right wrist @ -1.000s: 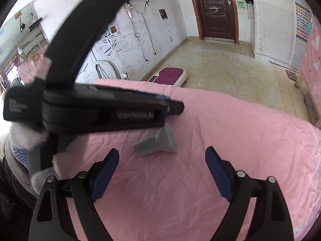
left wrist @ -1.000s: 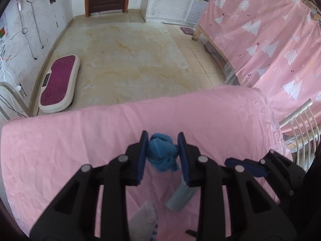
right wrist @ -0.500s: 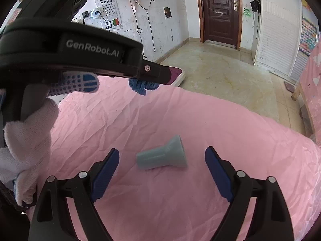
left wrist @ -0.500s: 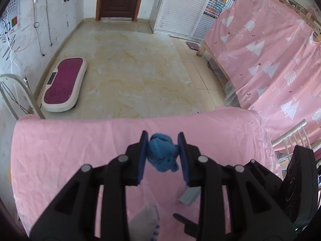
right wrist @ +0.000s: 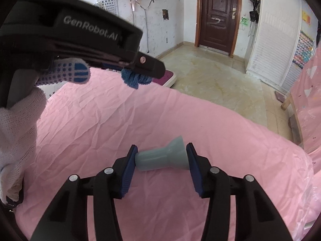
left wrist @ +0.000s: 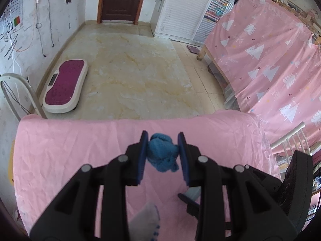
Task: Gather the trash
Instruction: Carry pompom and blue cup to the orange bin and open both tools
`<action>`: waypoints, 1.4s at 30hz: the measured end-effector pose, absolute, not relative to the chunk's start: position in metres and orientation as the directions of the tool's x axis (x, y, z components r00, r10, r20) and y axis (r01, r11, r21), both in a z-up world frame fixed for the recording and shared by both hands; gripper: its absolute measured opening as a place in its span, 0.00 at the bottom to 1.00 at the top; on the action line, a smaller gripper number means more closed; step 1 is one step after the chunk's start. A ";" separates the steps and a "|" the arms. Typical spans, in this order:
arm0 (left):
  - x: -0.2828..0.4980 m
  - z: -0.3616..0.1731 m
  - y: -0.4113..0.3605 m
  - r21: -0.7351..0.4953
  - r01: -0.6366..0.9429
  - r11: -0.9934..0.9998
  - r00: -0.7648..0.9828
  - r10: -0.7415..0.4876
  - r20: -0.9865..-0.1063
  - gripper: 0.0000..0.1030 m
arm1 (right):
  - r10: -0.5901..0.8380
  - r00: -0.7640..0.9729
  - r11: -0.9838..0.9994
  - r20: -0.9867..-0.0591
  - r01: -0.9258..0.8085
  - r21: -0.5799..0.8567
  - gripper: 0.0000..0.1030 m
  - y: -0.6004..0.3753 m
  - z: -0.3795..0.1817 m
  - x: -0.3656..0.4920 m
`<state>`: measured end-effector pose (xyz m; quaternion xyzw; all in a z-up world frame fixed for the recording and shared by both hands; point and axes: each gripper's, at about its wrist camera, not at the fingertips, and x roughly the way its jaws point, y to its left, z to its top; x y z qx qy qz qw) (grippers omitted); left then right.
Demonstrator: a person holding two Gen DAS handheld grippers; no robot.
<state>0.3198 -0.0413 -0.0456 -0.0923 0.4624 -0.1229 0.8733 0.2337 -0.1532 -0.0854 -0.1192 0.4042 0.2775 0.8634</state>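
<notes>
A crumpled blue wad (left wrist: 161, 152) hangs above the pink-covered table (left wrist: 60, 146), and my left gripper (left wrist: 163, 138) is shut on it. In the right wrist view that gripper crosses the upper left, with the blue wad (right wrist: 133, 78) under its tip and a gloved hand (right wrist: 18, 120) behind it. A grey funnel-shaped piece (right wrist: 162, 157) lies on its side on the pink cloth (right wrist: 100, 120). My right gripper (right wrist: 161, 152) is closing on it, one pad at the narrow end and one at the flared end. The left wrist view shows only a sliver of the grey piece (left wrist: 193, 192).
Beyond the table's far edge is tiled floor with a purple-topped platform machine (left wrist: 64, 84). A white chair (left wrist: 14, 92) stands at the left and another white chair (left wrist: 291, 140) at the right. A bed frame draped in a pink patterned sheet (left wrist: 270, 60) fills the right side.
My right gripper's jaws have come in from wide apart onto the grey piece, after moving closer to it. My left gripper has risen a little with the blue wad.
</notes>
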 end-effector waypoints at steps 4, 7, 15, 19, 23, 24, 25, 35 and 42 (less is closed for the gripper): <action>0.317 -0.042 -0.044 -0.273 0.144 0.951 0.546 -0.307 -0.779 0.27 | 0.376 0.540 0.832 -0.753 -0.554 0.018 0.38 -0.161 -0.078 0.227; 0.314 -0.040 -0.045 -0.271 0.155 0.950 0.549 -0.311 -0.776 0.27 | 0.366 0.555 0.843 -0.747 -0.537 0.014 0.38 -0.168 -0.070 0.222; 0.302 -0.033 -0.056 -0.255 0.198 0.947 0.562 -0.322 -0.761 0.27 | 0.333 0.615 0.889 -0.715 -0.457 0.021 0.38 -0.205 -0.052 0.207; 0.295 -0.027 -0.065 -0.240 0.220 0.946 0.573 -0.324 -0.752 0.28 | 0.314 0.650 0.913 -0.692 -0.407 0.032 0.38 -0.231 -0.037 0.196; 0.286 -0.019 -0.076 -0.227 0.242 0.943 0.585 -0.329 -0.741 0.27 | 0.280 0.691 0.936 -0.667 -0.352 0.029 0.38 -0.262 -0.025 0.176; 0.284 -0.018 -0.077 -0.224 0.248 0.943 0.587 -0.330 -0.739 0.27 | 0.273 0.698 0.940 -0.662 -0.341 0.028 0.38 -0.268 -0.025 0.174; 0.282 -0.016 -0.080 -0.218 0.253 0.943 0.589 -0.329 -0.738 0.27 | 0.263 0.707 0.945 -0.656 -0.325 0.028 0.38 -0.276 -0.022 0.169; 0.262 -0.001 -0.122 -0.176 0.309 0.935 0.594 -0.334 -0.732 0.28 | 0.193 0.787 0.979 -0.586 -0.193 0.063 0.38 -0.358 -0.002 0.131; 0.247 0.005 -0.164 -0.129 0.361 0.924 0.591 -0.333 -0.734 0.28 | 0.161 0.820 0.987 -0.549 -0.126 0.101 0.38 -0.417 0.002 0.106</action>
